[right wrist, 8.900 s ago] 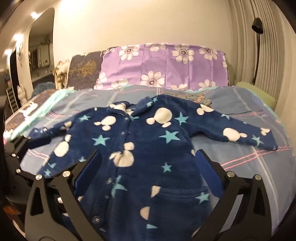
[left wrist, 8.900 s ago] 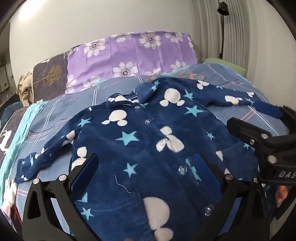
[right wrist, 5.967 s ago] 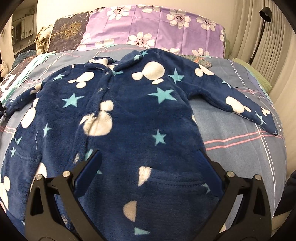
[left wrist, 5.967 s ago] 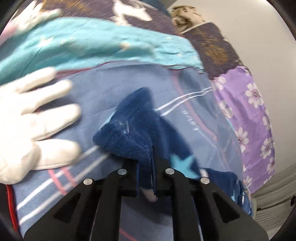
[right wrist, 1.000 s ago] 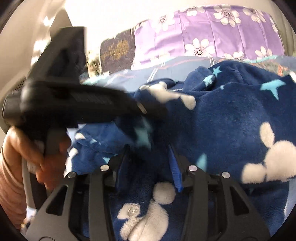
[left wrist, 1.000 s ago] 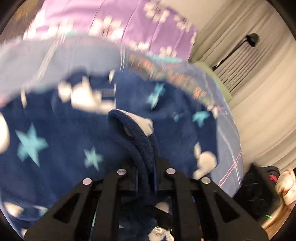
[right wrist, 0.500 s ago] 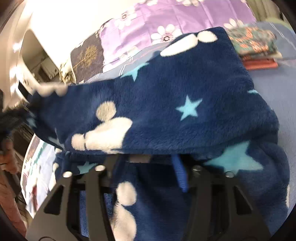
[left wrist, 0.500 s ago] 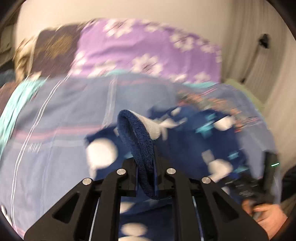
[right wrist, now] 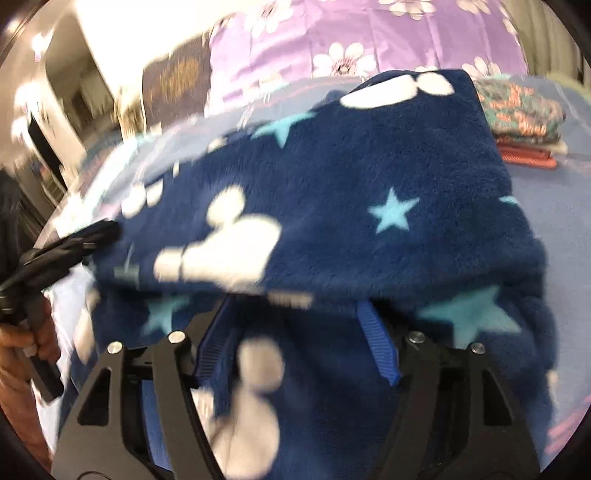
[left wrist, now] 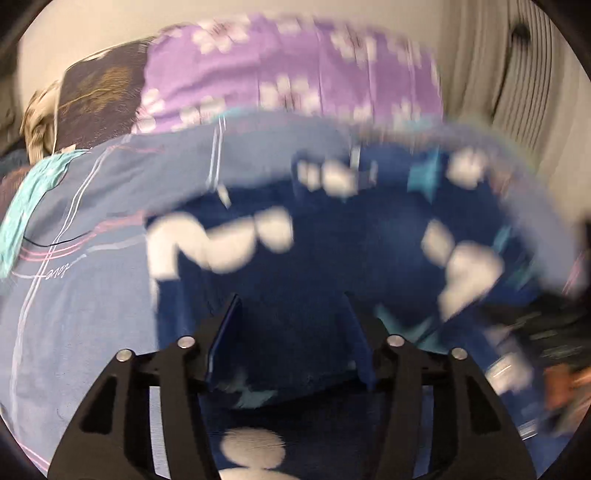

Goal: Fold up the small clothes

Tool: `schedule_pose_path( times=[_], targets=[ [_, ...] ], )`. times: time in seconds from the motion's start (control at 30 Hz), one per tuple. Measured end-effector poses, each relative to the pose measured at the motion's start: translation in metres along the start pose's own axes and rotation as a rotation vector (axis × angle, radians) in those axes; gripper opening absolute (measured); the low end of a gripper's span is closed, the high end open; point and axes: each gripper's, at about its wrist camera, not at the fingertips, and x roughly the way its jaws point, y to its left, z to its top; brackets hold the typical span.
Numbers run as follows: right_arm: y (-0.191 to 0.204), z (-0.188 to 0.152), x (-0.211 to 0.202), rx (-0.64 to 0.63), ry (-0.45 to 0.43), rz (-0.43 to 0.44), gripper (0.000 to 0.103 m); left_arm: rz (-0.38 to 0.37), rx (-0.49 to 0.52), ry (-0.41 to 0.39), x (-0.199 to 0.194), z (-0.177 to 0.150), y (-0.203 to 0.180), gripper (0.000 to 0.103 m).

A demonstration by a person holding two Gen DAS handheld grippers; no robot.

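Both grippers' jaws are opening over the folded fleece jacket (right wrist: 351, 206).

A bed (left wrist: 92, 295) spread with a blue-grey striped sheet carries a navy fleece garment (right wrist: 369, 192), patterned with white shapes and pale blue stars, folded over itself near the bed's middle. A small stack of folded clothes (right wrist: 524, 122) sits toward the head end, before a purple flowered pillow (right wrist: 388, 33).
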Motion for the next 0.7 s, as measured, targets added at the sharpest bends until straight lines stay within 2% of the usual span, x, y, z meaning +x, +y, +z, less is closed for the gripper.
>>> schedule_pose_path(
  times=[0.07, 0.13, 0.23, 0.27, 0.33, 0.37, 0.4, 0.43, 0.47, 0.53, 0.57, 0.63, 0.7],
  targets=[
    [0.001, -0.004, -0.022, -0.027, -0.008, 0.081, 0.067, 0.038, 0.038, -0.022, 0.007, -0.007, -0.008, 0.061],
    [-0.001, -0.001, -0.048, -0.055, -0.082, 0.107, 0.066, 0.043, 0.034, -0.012, 0.006, -0.002, -0.009, 0.062],
    [-0.008, 0.011, -0.069, -0.083, -0.21, 0.03, 0.066, 0.029, 0.022, -0.014, 0.008, -0.003, -0.007, 0.063],
    [-0.017, 0.016, -0.064, -0.076, -0.222, -0.056, 0.067, 0.025, 0.019, -0.015, 0.008, -0.002, -0.005, 0.063],
    [-0.03, 0.018, -0.035, -0.088, -0.146, -0.229, 0.068, 0.018, 0.012, -0.023, 0.005, -0.003, -0.003, 0.063],
    [-0.045, 0.011, -0.003, -0.095, -0.025, -0.34, 0.068, 0.013, 0.006, -0.031, 0.003, -0.003, -0.001, 0.063],
    [-0.054, 0.003, 0.011, -0.099, 0.012, -0.344, 0.07, 0.001, -0.002, -0.05, -0.004, -0.003, 0.001, 0.063],
    [-0.053, 0.0, 0.007, -0.103, -0.023, -0.337, 0.07, -0.001, -0.008, -0.062, -0.009, -0.003, 0.001, 0.064],
    [-0.048, 0.001, -0.002, -0.11, -0.018, -0.353, 0.071, 0.008, -0.014, -0.076, -0.018, -0.005, 0.001, 0.065],
    [-0.043, -0.005, -0.011, -0.103, -0.004, -0.36, 0.075, 0.022, -0.009, -0.116, -0.043, -0.01, 0.004, 0.074],
    [-0.044, -0.011, -0.017, -0.094, 0.0, -0.338, 0.079, 0.028, 0.002, -0.134, -0.057, -0.015, 0.006, 0.076],
    [-0.05, -0.024, -0.034, -0.068, -0.004, -0.299, 0.079, 0.031, 0.011, -0.144, -0.08, -0.031, 0.012, 0.081],
    [-0.057, -0.037, -0.054, -0.03, -0.02, -0.271, 0.08, 0.005, -0.001, -0.126, -0.097, -0.051, 0.02, 0.084]
  ],
)
